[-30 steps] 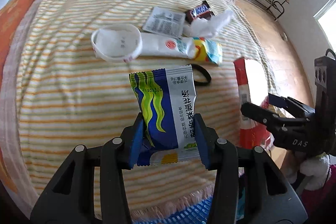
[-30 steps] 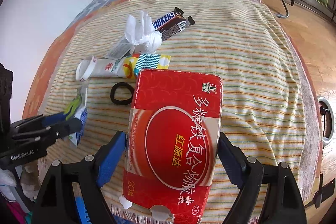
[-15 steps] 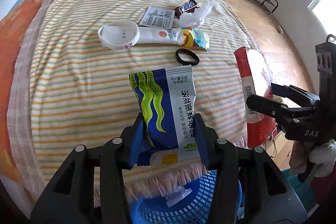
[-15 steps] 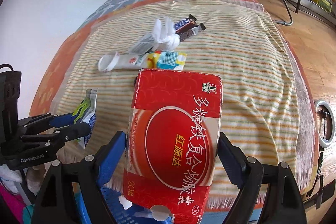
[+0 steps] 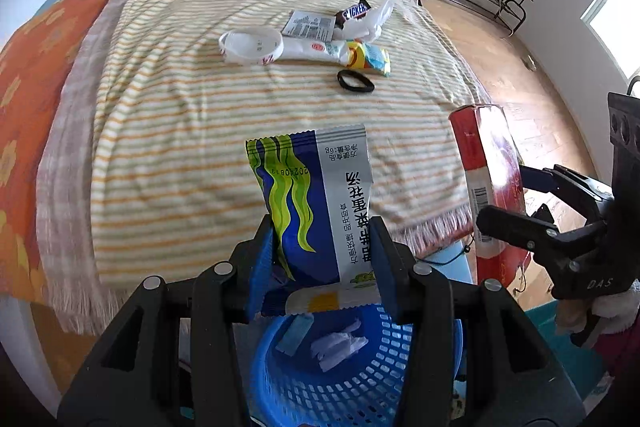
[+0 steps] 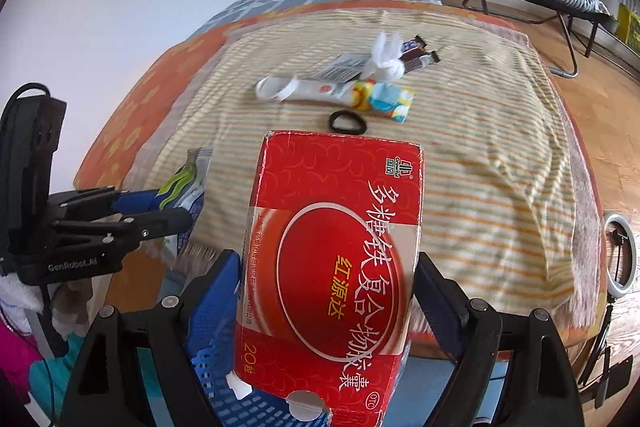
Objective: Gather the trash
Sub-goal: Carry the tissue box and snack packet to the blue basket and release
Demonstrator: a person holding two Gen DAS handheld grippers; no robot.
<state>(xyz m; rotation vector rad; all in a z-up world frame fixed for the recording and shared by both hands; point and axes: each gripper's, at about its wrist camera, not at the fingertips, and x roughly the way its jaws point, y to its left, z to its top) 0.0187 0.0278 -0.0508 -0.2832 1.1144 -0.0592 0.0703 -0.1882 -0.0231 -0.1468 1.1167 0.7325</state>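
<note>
A: What do you see on the left side?

B: The left gripper (image 5: 322,251) pinches a blue and silver snack packet (image 5: 316,203) by its lower part. Under it stands a blue basket (image 5: 352,379) with some white paper inside.

A: And in the middle?

B: On the striped blanket (image 5: 180,131) lie a white cup (image 5: 251,45), a tube (image 5: 320,50), a black hair ring (image 5: 355,81) and a chocolate bar wrapper (image 5: 354,13), all near each other.

A: And on the right?

B: The right gripper (image 6: 326,291) has its jaws spread wide and pressed on both sides of a red box (image 6: 332,259), held above the near edge of the bed, over the basket rim.
</note>
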